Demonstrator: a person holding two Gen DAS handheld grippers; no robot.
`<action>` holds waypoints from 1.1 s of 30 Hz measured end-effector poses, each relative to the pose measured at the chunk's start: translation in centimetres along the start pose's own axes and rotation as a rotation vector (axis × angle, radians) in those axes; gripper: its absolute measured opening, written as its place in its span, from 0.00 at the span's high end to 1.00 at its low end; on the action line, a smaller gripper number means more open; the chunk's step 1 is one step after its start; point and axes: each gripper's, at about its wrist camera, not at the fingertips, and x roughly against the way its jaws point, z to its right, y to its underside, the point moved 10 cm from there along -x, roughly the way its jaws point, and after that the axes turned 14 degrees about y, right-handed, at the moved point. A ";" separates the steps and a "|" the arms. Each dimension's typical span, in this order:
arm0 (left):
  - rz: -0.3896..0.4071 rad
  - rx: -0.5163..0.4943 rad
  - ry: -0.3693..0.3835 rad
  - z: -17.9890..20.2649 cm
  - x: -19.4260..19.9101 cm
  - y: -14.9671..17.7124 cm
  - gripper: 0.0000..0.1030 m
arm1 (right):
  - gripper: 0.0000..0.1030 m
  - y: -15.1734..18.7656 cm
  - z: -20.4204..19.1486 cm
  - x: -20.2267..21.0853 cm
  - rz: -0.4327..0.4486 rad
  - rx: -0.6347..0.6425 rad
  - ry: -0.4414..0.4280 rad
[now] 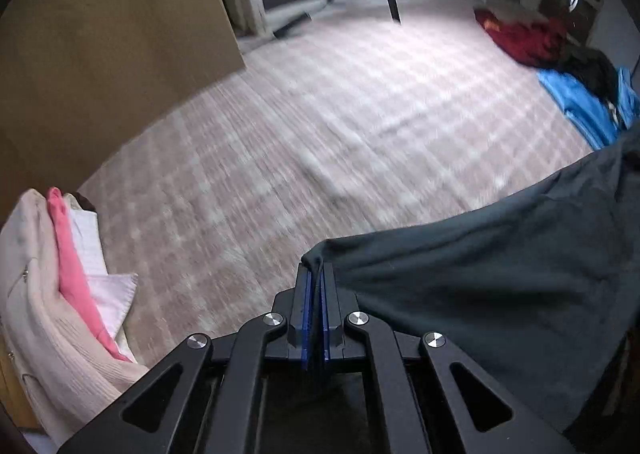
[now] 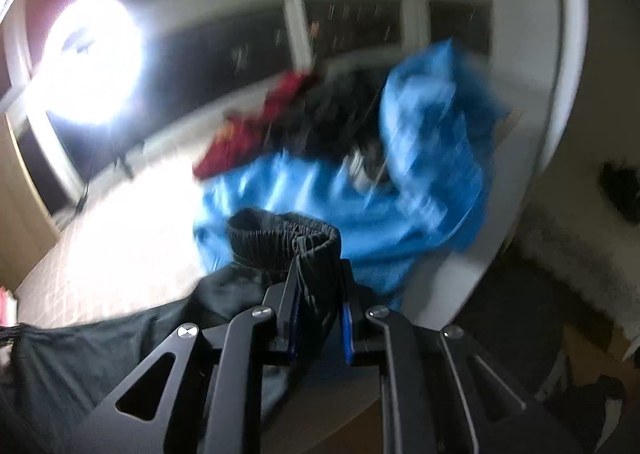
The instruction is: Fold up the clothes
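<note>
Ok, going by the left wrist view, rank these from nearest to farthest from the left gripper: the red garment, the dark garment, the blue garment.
1. Dark garment: pinched in the left gripper, spreading right.
2. Blue garment: on the floor, far right.
3. Red garment: beyond the blue one, upper right by the window.

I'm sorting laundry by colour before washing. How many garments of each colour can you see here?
Dark, held: 1
Dark, in far pile: 1
Blue: 1
Red: 1
Pink: 1
Cream: 1
White: 1
Total: 7
</note>
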 end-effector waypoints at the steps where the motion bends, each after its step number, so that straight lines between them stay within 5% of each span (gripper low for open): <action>1: -0.028 0.004 -0.010 -0.1 -0.9 0.4 0.97 | 0.85 0.0 0.6 0.3 0.031 0.003 0.023; 3: -0.117 -0.012 -0.015 0.1 -3.3 1.7 0.92 | 0.85 2.2 0.8 -2.3 -0.090 -0.002 -0.006; 5: -0.117 -0.032 -0.026 0.4 -3.6 1.8 0.91 | 0.83 3.9 1.1 -4.7 -0.205 -0.041 -0.039; 6: -0.107 -0.033 -0.023 0.5 -3.3 1.7 0.82 | 0.82 4.0 1.3 -5.1 -0.228 -0.051 -0.049; 9: -0.078 -0.045 -0.025 0.7 -1.6 0.9 0.72 | 0.75 3.7 2.0 -5.4 -0.263 -0.076 -0.072; 14: -0.027 -0.091 -0.038 2.3 2.6 0.9 0.73 | 0.72 1.8 3.7 -1.2 -0.153 -0.057 -0.026; 17: -0.031 -0.138 0.080 6.3 4.4 2.7 0.69 | 0.70 3.7 -1.6 2.8 -0.201 0.048 -0.274; 21: -0.115 -0.231 0.185 12.6 5.4 9.4 0.66 | 0.70 10.2 -12.5 8.8 -0.276 0.365 -0.567; 25: -0.166 -0.219 0.230 15.4 7.5 15.3 0.66 | 0.70 18.5 -22.3 15.1 -0.240 0.766 -0.761; 30: -0.146 -0.117 0.239 14.8 8.3 18.2 0.66 | 0.64 26.6 -29.7 20.4 -0.042 1.205 -0.856; 33: -0.140 -0.092 0.238 13.9 7.9 19.2 0.66 | 0.65 28.1 -31.7 20.6 0.009 1.297 -0.847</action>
